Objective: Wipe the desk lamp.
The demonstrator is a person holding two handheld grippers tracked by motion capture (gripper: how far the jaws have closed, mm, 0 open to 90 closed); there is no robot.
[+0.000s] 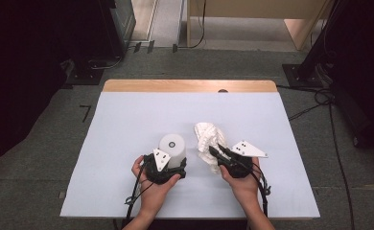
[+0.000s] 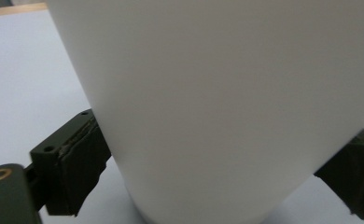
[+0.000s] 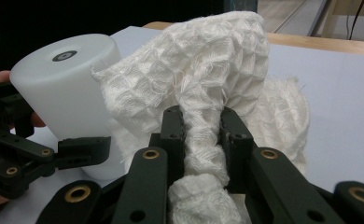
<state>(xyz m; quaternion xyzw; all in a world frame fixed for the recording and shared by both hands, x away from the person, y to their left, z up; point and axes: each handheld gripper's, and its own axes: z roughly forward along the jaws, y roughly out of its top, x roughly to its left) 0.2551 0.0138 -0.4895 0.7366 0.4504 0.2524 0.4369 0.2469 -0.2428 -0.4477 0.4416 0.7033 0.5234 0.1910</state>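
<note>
Cylinder (image 1: 172, 149): I see a smooth white plastic drum, upright on the near middle of the table (image 1: 127, 120); a small dark ring marks its top, no readable writing.
Cloth (image 1: 209, 139): white waffle-weave, crumpled, just right of the cylinder.
Left gripper (image 1: 168, 168): I have its jaws wide, one against each side of the cylinder.
Right gripper (image 1: 214, 151): narrow, pinching a twisted fold of cloth.

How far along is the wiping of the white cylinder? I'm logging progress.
Done: both grasps are made. The left hand-held gripper clamps the white cylinder, which stands upright on the table. The right hand-held gripper is shut on the bunched white cloth. In hand: the cloth is right beside the cylinder. Left: probably the wiping itself.
</note>
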